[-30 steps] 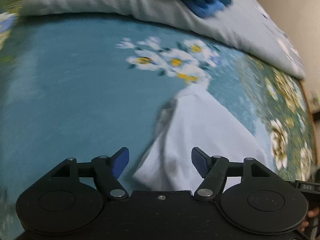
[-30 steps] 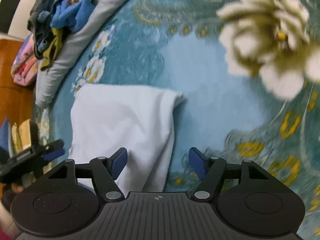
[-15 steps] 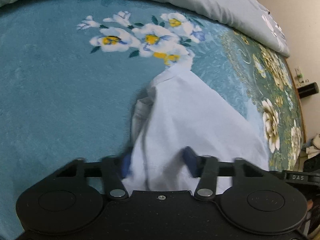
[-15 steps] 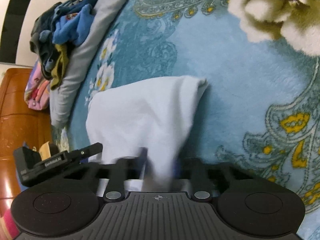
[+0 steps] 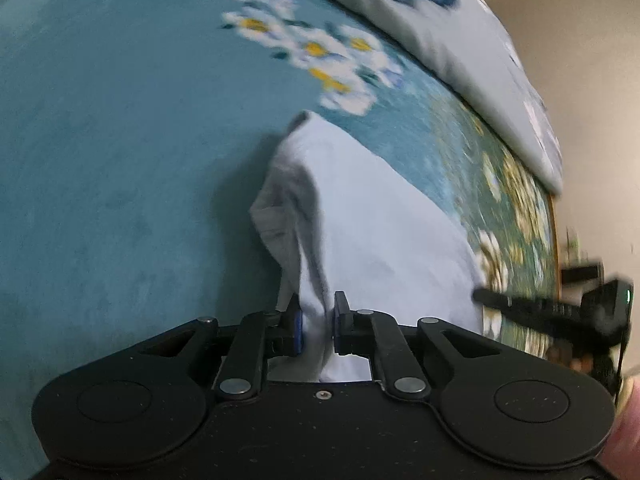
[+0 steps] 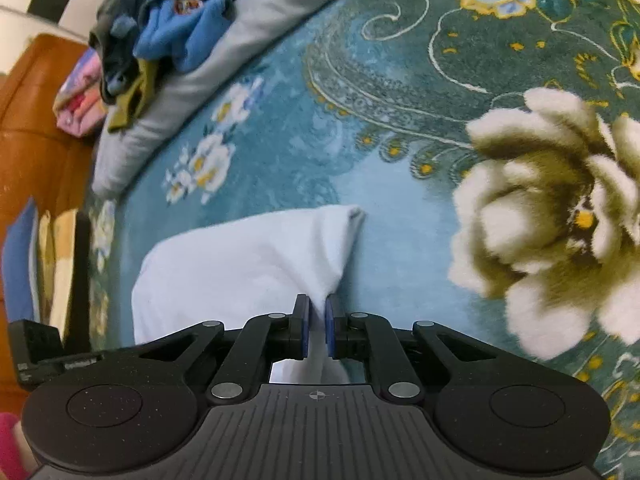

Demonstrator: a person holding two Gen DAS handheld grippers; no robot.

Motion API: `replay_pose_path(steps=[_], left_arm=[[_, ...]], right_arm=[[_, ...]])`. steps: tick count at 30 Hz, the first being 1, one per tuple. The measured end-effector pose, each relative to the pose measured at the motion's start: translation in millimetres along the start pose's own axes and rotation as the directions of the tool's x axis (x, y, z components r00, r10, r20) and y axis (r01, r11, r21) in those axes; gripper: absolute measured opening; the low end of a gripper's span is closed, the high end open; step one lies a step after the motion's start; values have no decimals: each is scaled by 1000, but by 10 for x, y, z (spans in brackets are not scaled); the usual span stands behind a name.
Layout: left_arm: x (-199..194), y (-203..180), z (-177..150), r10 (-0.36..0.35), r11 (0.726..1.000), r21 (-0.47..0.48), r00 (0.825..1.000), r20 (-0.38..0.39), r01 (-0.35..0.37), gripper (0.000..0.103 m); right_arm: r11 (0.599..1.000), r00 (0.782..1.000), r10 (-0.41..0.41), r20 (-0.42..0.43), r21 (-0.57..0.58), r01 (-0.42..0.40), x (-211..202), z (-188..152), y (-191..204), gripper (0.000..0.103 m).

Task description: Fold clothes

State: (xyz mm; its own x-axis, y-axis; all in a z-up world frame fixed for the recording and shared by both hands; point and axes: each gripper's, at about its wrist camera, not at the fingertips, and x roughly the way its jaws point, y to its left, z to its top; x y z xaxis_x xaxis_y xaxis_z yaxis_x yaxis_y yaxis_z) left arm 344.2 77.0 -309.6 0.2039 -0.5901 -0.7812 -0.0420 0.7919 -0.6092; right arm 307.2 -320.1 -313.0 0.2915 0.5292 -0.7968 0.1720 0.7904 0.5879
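A partly folded white garment (image 5: 372,216) lies on a teal floral blanket (image 5: 120,160); it also shows in the right wrist view (image 6: 248,256). My left gripper (image 5: 318,330) is shut on the garment's near left edge, which is bunched and lifted off the blanket. My right gripper (image 6: 316,330) is shut on the garment's near right corner. The right gripper (image 5: 560,312) shows blurred at the right of the left wrist view, and the left gripper (image 6: 48,356) shows at the left of the right wrist view.
A grey pillow (image 6: 248,32) lies at the far edge with a heap of blue, dark and olive clothes (image 6: 168,36) on it. Pink clothes (image 6: 76,108) lie by an orange headboard (image 6: 32,136). A cream flower pattern (image 6: 552,216) is on the blanket at right.
Both grippers went from open, closed onto the white garment's near edge, and now hold it pinched. The left edge has lifted and bunched up.
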Motion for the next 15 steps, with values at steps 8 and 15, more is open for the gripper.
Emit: replay_pose_path(steps=[8,15], left_arm=[[-30,-84,237,99,983,159,995,-8,-97,60],[219,-59,284,118,971,217,989,-85,-97,69]], right_arm=[[1000,999,7,31,29,-8,36,-148,6,37],[996,999,32,21,83,-34,201,-256,-124,47]])
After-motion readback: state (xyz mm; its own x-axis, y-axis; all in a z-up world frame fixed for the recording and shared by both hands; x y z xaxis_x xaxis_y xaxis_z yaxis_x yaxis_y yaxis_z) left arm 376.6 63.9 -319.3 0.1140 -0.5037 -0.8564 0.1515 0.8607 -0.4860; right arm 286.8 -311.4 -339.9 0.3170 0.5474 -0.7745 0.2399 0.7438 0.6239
